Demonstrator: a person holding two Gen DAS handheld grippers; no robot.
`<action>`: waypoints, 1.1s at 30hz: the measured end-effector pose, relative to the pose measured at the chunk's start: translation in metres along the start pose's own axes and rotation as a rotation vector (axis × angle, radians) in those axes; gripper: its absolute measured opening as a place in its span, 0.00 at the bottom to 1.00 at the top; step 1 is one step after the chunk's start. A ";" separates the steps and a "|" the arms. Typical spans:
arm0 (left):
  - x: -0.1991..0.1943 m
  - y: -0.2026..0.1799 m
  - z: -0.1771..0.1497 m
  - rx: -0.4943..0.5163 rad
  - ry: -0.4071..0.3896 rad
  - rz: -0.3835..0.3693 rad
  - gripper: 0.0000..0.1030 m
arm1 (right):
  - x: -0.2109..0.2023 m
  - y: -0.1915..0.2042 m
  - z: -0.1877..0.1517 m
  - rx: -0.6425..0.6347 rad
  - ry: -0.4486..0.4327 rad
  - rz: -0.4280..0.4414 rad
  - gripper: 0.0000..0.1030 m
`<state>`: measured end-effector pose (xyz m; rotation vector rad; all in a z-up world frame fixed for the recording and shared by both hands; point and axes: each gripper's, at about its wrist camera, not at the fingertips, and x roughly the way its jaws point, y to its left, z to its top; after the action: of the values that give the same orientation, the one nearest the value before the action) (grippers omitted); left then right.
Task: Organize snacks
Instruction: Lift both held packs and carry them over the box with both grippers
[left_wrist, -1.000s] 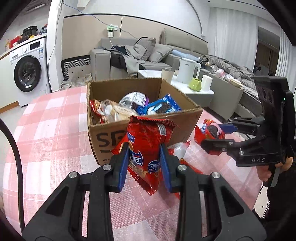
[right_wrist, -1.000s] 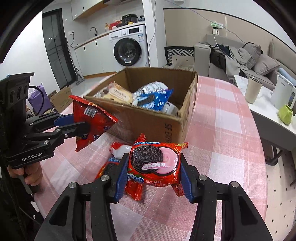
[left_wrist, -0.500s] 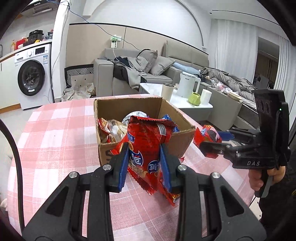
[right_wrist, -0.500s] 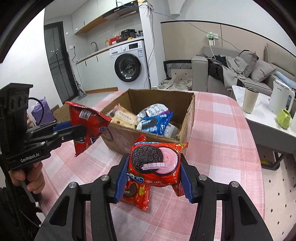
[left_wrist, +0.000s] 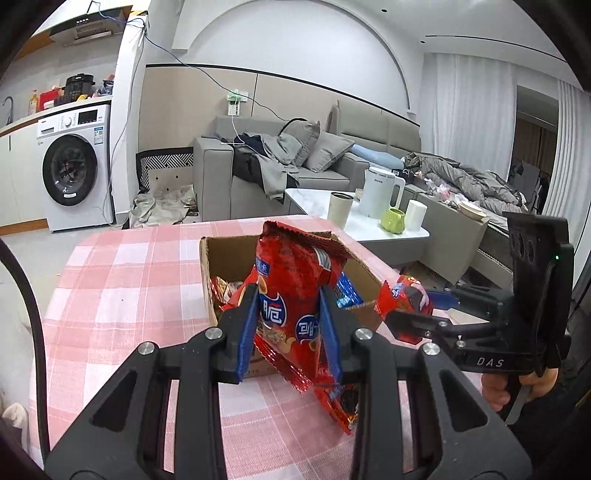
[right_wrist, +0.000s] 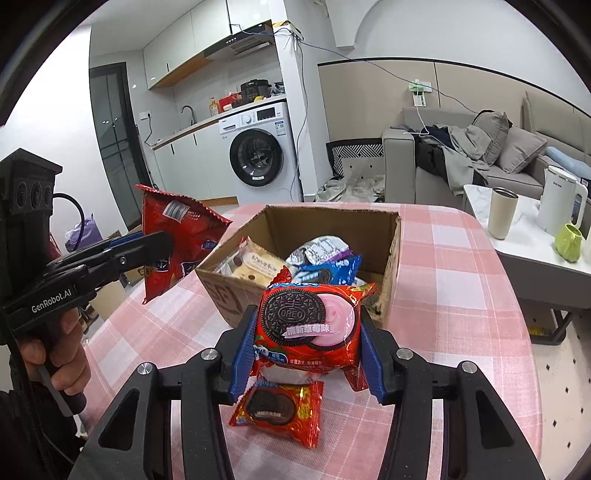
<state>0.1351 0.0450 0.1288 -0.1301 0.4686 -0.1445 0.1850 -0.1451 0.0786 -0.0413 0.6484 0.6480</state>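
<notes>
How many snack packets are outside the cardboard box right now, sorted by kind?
Red Oreo packets: 2, one in the right gripper, one on the table.
Red biscuit bag in the left gripper: 1.
Total: 3.

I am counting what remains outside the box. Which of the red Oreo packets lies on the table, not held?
The smaller red Oreo packet on the pink checked tablecloth; the right tool holds the bigger strawberry one.
</notes>
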 end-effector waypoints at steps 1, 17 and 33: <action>0.000 0.000 0.002 -0.002 -0.002 0.000 0.28 | 0.001 0.000 0.002 -0.002 -0.003 -0.002 0.49; 0.034 0.005 0.027 -0.025 0.000 0.043 0.28 | 0.010 -0.004 0.041 0.020 -0.047 -0.004 0.49; 0.089 0.002 0.040 -0.008 0.029 0.083 0.28 | 0.037 -0.017 0.065 0.065 -0.048 -0.014 0.49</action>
<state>0.2320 0.0353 0.1250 -0.1164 0.5026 -0.0632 0.2526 -0.1233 0.1067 0.0304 0.6217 0.6127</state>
